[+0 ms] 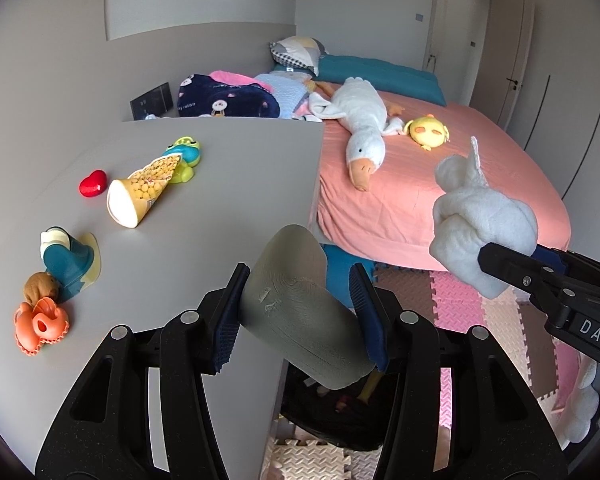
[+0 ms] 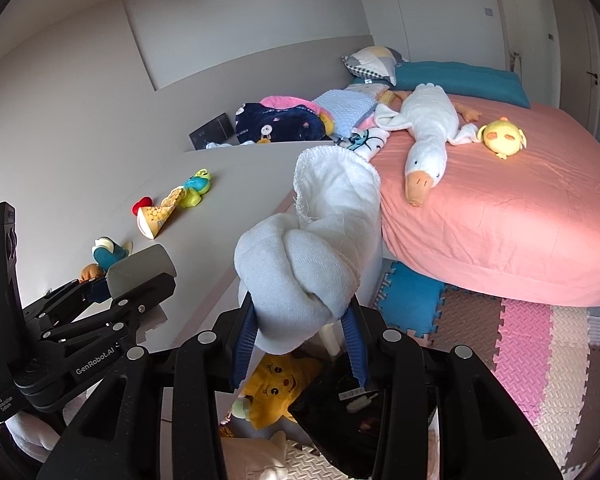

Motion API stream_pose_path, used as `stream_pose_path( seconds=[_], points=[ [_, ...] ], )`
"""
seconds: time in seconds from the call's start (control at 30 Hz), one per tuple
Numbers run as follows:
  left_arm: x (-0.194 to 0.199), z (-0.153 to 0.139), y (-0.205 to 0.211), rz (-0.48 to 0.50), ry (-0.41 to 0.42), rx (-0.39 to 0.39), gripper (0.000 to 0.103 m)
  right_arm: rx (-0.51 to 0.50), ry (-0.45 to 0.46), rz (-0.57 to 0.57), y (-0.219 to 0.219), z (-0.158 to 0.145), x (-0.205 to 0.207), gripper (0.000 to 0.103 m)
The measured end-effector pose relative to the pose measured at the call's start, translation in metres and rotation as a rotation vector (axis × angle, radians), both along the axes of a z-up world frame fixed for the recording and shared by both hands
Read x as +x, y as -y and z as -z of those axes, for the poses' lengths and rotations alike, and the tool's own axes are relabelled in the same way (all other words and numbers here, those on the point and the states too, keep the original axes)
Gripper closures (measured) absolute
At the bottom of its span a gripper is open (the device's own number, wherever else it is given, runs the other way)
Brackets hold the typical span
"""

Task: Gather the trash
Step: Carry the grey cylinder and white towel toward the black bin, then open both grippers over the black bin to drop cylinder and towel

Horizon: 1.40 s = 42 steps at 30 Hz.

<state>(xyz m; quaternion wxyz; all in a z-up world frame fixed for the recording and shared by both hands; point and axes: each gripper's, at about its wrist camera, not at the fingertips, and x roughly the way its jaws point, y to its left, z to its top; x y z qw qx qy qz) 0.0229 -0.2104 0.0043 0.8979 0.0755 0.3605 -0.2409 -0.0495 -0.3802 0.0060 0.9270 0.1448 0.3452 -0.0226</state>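
Trash in both grips: a crumpled white cloth wad is clamped in the right gripper, its long axis rising away from the jaws, and a grey paper cup is pinched sideways in the left gripper. Directly below both sits a black bin bag, nearer the right gripper; a snack packet lies ahead-left on the table.

snack bag on table between heart and frog toy; bed right of table.
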Motion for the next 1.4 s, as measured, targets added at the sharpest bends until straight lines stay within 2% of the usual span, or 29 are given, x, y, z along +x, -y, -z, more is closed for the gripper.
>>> stream_pose_path(
  seconds=[0.63, 0.97, 1.0, 1.07, 1.1, 1.13, 1.23, 1.4],
  points=[
    [-0.017, 0.013, 0.066, 0.148, -0.037, 0.031, 0.052, -0.003, -0.024, 0.139, 0.053, 0.009, -0.027, 0.062],
    [-0.019, 0.022, 0.078, 0.18, -0.06, 0.047, 0.052, 0.004, -0.05, 0.16, 0.064, 0.018, -0.024, 0.062],
    [-0.019, 0.024, 0.079, 0.182, -0.067, 0.05, 0.052, 0.007, -0.055, 0.16, 0.065, 0.02, -0.023, 0.059],
    [-0.017, 0.03, 0.084, 0.211, -0.106, 0.066, 0.046, 0.021, -0.067, 0.174, 0.068, 0.022, -0.02, 0.048],
    [-0.018, 0.032, 0.085, 0.208, -0.109, 0.08, 0.028, 0.029, -0.062, 0.192, 0.069, 0.021, -0.02, 0.042],
    [-0.02, 0.032, 0.084, 0.193, -0.095, 0.091, 0.011, 0.034, -0.048, 0.204, 0.071, 0.02, -0.022, 0.041],
    [-0.021, 0.029, 0.078, 0.152, -0.037, 0.113, 0.008, 0.021, -0.007, 0.244, 0.076, 0.012, -0.026, 0.033],
    [-0.01, 0.024, 0.06, 0.103, -0.049, 0.093, 0.008, 0.018, 0.002, 0.265, 0.081, 0.009, -0.028, 0.032]
  ],
)
